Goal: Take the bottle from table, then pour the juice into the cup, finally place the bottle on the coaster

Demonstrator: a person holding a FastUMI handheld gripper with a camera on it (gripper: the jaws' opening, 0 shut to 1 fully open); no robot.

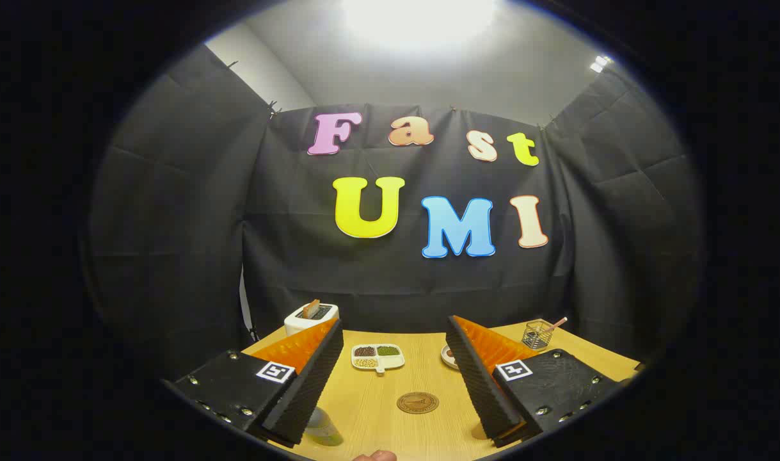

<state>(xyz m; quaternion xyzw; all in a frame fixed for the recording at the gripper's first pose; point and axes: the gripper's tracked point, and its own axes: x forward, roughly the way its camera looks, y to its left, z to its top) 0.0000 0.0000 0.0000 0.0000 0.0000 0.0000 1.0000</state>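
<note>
My gripper (395, 328) is open, its two fingers spread wide above the wooden table (421, 378) with nothing between them. A round brown coaster (418, 402) lies flat on the table in the gap between the fingers, nearer their base. A pale greenish rounded object (324, 430) sits under the left finger, largely hidden by it; I cannot tell whether it is the bottle or the cup. A small pinkish-brown rounded top (377, 456) peeks in just below the coaster, too cut off to identify.
A white divided dish (377, 357) with dark, green and pale fillings lies beyond the coaster. A white toaster (310, 317) stands at the back left. At the back right is a wire pen holder (538, 334). A small plate (449, 356) shows behind the right finger.
</note>
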